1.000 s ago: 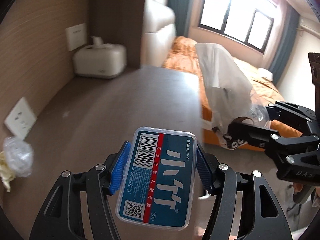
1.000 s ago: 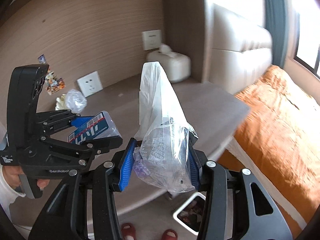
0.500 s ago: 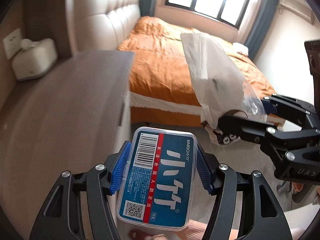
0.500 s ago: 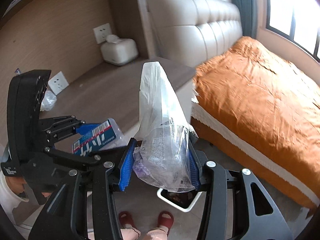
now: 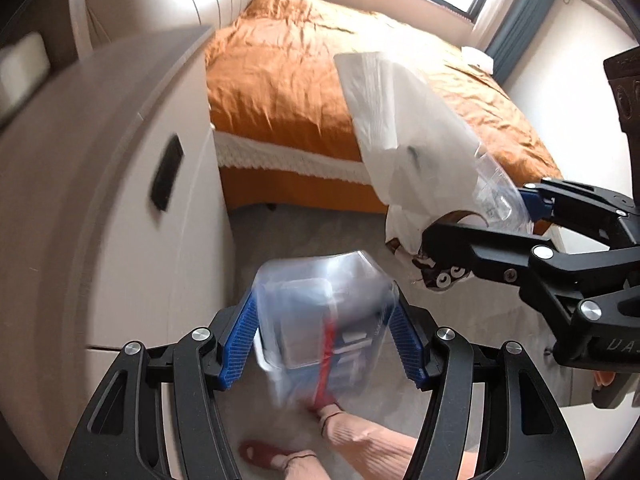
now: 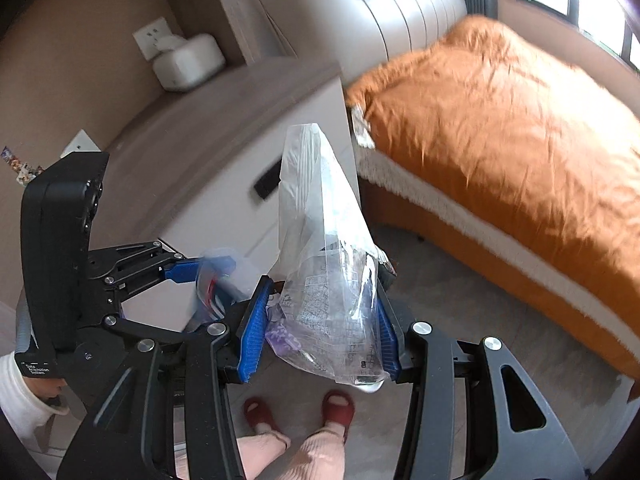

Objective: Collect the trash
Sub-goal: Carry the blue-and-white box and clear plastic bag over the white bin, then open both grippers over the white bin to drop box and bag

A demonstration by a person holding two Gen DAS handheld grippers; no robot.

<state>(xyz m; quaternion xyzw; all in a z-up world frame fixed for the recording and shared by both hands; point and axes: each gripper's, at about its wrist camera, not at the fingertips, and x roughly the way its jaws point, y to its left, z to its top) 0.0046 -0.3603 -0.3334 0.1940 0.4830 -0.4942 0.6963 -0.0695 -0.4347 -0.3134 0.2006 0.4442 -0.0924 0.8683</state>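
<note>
Motion blur is smearing the clear plastic box with the blue and red label (image 5: 326,326) in our left wrist view, where it is sitting between the blue ribbed pads (image 5: 240,346) of our left gripper (image 5: 326,340); whether the pads are actually pressing on it we cannot tell. Our right gripper (image 6: 320,332) is clamping the thin translucent plastic trash bag (image 6: 328,264), whose crumpled printed wrappers are bulging between its blue pads while its tip is pointing up. We are holding both tools above the grey floor (image 6: 460,300), just beside the white bedside cabinet (image 5: 120,200), with the bag to the right of the box. Beyond them, the bed with the orange cover (image 6: 520,140) is filling the background, and our red slippers (image 6: 338,408) are showing below.
</note>
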